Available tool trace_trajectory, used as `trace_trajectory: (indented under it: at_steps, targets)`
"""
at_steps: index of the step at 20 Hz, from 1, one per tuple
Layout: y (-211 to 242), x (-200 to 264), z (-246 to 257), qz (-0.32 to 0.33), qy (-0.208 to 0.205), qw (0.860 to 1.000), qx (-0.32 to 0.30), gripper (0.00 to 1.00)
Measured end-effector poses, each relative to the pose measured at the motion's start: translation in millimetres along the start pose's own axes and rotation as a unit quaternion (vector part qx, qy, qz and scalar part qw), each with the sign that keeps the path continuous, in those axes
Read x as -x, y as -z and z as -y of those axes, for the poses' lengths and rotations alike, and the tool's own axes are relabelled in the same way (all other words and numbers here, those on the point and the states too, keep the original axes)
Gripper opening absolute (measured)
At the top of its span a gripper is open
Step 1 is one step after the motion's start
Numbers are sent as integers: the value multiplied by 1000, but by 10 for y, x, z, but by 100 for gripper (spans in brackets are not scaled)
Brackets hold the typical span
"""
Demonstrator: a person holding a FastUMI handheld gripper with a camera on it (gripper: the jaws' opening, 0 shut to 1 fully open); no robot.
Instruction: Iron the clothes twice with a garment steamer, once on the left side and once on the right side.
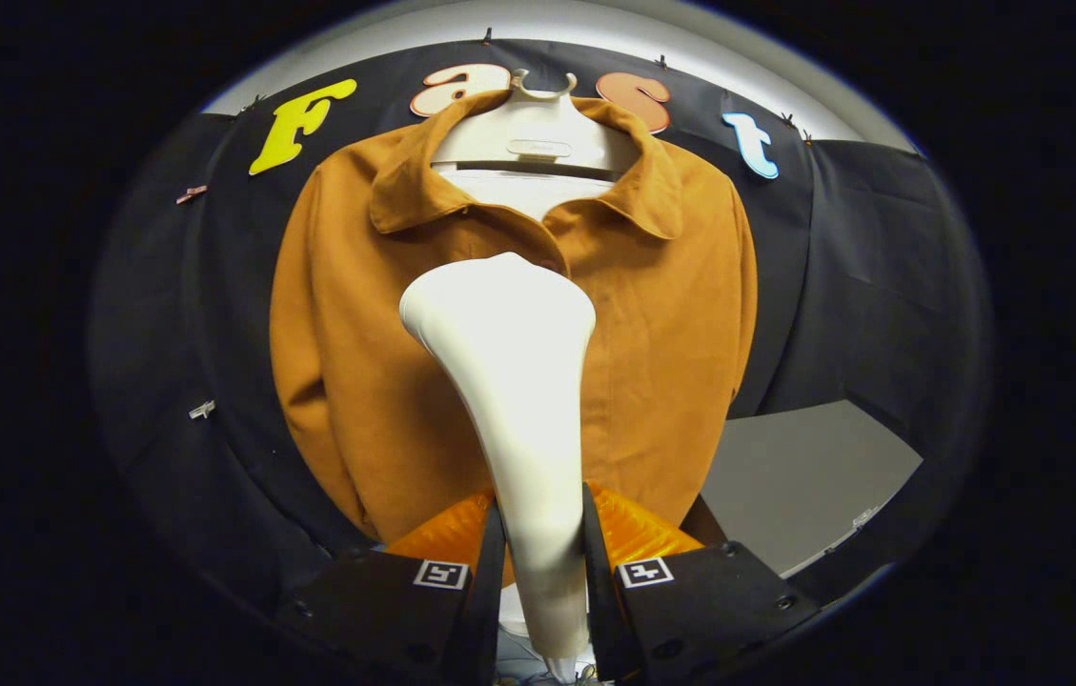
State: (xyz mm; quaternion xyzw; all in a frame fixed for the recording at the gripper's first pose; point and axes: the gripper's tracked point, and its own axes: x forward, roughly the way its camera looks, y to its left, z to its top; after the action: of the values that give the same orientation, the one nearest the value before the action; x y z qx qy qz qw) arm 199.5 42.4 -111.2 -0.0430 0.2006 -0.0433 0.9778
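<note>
Claw (543, 562) pinches the handle of the white garment steamer (509, 381), both fingers pressed on its neck; steamer head sits up front of the brown shirt (652, 314), approx. mid-placket just below the collar, shirt hung on a pale hanger (538, 124) w/ grey surface (804, 476) beyond at right. Risk, as I judge it: the smooth tapered handle could slip or twist in the grip, or the head could snag the placket and drag the shirt sideways off the hanger. No legible brand; hanger's small plate too blurred to read.
</note>
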Motion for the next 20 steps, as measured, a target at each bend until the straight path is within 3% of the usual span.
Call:
trace_trajectory:
  at_steps: [6,13,20]
  targets:
    - [-86,-98,-267,9,7,1000,19,42]
    - [-46,-237,-334,3,65,997,48,42]
    - [136,-355,-412,-17,86,994,71,42]
